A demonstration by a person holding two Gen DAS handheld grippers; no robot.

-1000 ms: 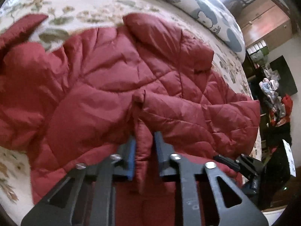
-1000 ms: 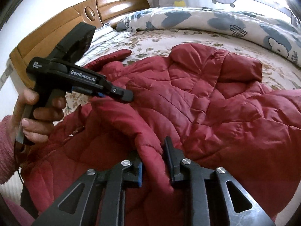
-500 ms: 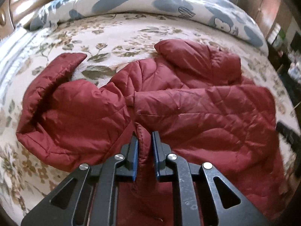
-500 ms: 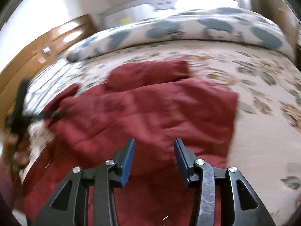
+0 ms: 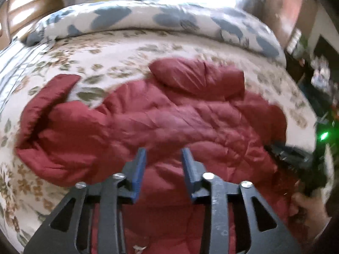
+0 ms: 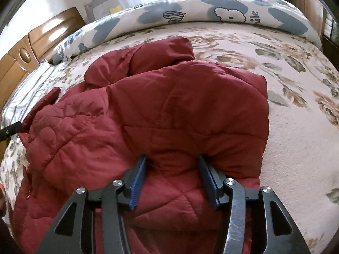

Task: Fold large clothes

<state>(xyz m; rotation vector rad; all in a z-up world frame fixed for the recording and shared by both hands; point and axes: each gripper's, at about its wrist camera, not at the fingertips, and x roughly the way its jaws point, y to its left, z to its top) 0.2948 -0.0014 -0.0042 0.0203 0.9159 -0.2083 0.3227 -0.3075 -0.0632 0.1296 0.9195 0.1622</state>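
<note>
Both claws have let go of the red fold they pinched a second ago. Now the left claw [image 5: 164, 165] and right claw [image 6: 171, 173] are opening with nothing gripped, so the coat [image 6: 169, 110] can lie flat on the bed [image 6: 296, 127]. Left view is blurry; the coat's near end is cut off.

partial lettering "ile" on the blue-and-white quilt [image 6: 252, 13], beside a sheep drawing

Floral bed [image 6: 296, 127] w/ red jacket [image 6: 169, 116], duvet [image 6: 211, 12].
</note>
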